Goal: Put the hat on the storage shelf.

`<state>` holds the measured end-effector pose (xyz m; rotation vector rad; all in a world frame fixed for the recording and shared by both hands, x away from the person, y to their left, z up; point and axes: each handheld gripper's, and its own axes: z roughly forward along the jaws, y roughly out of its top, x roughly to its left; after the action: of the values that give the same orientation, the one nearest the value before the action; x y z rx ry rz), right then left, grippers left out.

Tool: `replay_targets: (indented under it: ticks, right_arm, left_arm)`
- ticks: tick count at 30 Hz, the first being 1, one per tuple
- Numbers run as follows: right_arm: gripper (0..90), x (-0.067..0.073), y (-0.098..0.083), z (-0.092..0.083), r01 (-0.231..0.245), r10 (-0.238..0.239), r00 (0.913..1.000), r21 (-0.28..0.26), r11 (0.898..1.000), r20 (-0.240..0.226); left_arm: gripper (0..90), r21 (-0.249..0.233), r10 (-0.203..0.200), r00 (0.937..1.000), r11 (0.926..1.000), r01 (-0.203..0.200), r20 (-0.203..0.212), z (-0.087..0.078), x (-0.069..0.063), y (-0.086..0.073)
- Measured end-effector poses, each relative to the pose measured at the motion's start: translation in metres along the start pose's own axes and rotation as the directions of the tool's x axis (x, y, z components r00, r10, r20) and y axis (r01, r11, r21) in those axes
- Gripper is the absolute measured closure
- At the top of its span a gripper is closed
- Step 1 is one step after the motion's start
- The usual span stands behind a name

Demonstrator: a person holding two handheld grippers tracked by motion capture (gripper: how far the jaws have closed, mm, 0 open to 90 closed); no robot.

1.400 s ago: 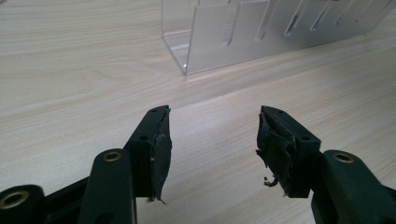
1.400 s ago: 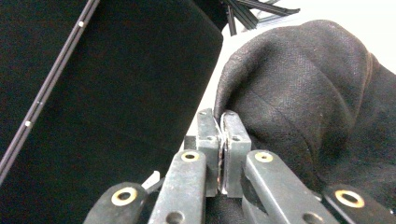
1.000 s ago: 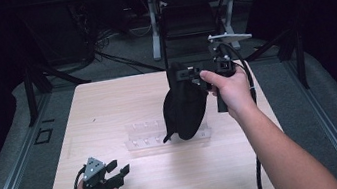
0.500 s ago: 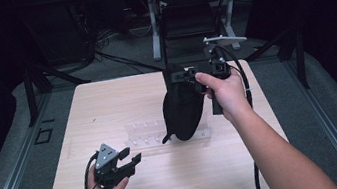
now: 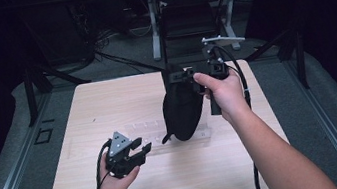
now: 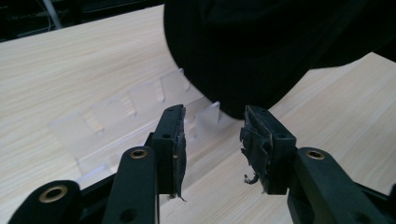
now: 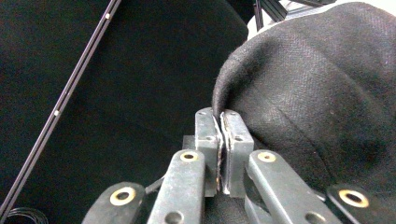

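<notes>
The left gripper [image 5: 137,150] is held in the person's left hand [image 5: 114,183] above the near left part of the tabletop [image 5: 107,103]. Its fingers [image 6: 170,144] stand partly apart with nothing between them; they have just been closing. They point toward the clear plastic tray [image 5: 147,133], which lies flat on the tabletop just ahead of them. In the left gripper view the tray [image 6: 121,116] shows a row of small compartments divided by low walls; the compartments that can be seen hold nothing. The lower end of the black cloth bag [image 6: 261,46] hangs over the far part of the tray and hides that end of it.

The bag [image 5: 181,107] hangs near the middle of the tabletop, lifted by its upper edge, with its bottom down at the tray's far right portion. Whether the bottom rests on the tray or just clears it cannot be told. A short black tail of cloth hangs at its lower left.

The right gripper [image 5: 189,77] is held in the person's right hand [image 5: 224,91], raised above the tabletop beyond the tray. Its fingers [image 7: 205,144] are clenched on the edge of the bag [image 7: 317,93]; the right gripper view shows the pads pressed together on the woven black cloth.

The tabletop is pale wood-grain board with rounded corners, on a grey floor [image 5: 15,163]. Beyond it the room is dark, with the legs of another table [image 5: 154,31] and loose cables [image 5: 109,52] on the floor.
</notes>
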<state>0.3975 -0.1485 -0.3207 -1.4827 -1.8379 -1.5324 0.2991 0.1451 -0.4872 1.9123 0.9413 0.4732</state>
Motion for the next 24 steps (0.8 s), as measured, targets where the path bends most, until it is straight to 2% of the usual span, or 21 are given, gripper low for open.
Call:
replay_targets:
  ticks: [4, 15, 18, 21, 24]
  right_arm:
    - [86.9, 0.001, -0.001, 0.001, 0.003, -0.003, 1.0000, 0.004, 1.000, -0.001]
    - [86.3, 0.002, -0.001, 0.001, 0.002, -0.002, 1.0000, 0.000, 1.000, -0.004]
    - [86.5, 0.002, -0.001, 0.001, 0.004, -0.004, 1.0000, -0.002, 1.000, -0.002]
    - [86.5, 0.002, -0.001, 0.001, 0.001, -0.001, 1.0000, -0.005, 1.000, -0.002]
    - [86.5, 0.002, -0.001, 0.001, 0.003, -0.003, 1.0000, -0.004, 1.000, -0.002]
  left_arm:
    - [60.1, -0.005, 0.024, 0.9996, 0.9997, -0.024, 0.014, 0.004, -0.009, 0.011]
    - [62.1, -0.007, 0.067, 0.9969, 0.9977, -0.067, 0.040, 0.015, -0.028, 0.026]
    - [64.8, -0.011, 0.078, 0.9963, 0.9970, -0.077, 0.038, 0.015, -0.031, 0.029]
    - [65.3, -0.018, 0.077, 0.9957, 0.9970, -0.076, 0.052, 0.012, -0.033, 0.030]
    - [65.5, -0.019, 0.093, 0.9937, 0.9955, -0.092, 0.062, 0.009, -0.036, 0.031]
